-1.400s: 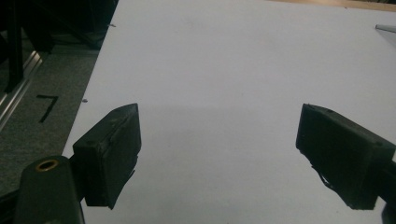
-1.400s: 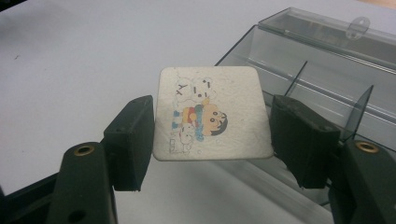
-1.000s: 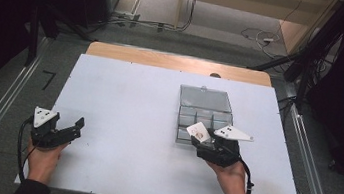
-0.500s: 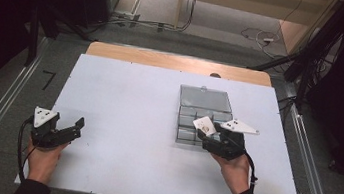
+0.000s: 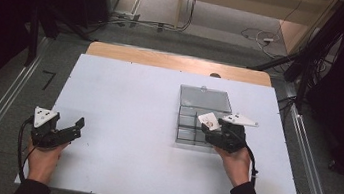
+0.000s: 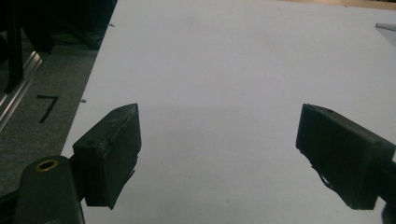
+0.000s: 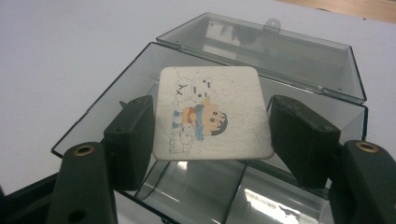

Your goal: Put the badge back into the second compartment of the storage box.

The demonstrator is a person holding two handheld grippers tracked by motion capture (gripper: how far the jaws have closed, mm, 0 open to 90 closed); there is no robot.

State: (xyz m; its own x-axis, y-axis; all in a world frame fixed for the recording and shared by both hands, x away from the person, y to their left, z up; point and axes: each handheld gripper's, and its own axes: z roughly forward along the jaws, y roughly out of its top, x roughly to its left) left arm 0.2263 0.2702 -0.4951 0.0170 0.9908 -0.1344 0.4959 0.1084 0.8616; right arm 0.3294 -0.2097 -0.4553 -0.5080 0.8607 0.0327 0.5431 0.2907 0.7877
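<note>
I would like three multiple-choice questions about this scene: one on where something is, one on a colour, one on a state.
1. Where is the square picture card?
A. flat on the white table
B. between the jaws of the right hand-held gripper, above the open box
C. on the floor

2. What colour is the table top?
A. white
B. green
C. red

3. How do the jaws of the left hand-held gripper stand?
A. closed on the card
B. closed on the box lid
C. apart, with nothing between them

Answers:
1 B: the right gripper view shows the card clamped at both edges, over the clear plastic box.
2 A: the high view shows a white sheet.
3 C: the left gripper view shows bare table between the two pads.
</note>
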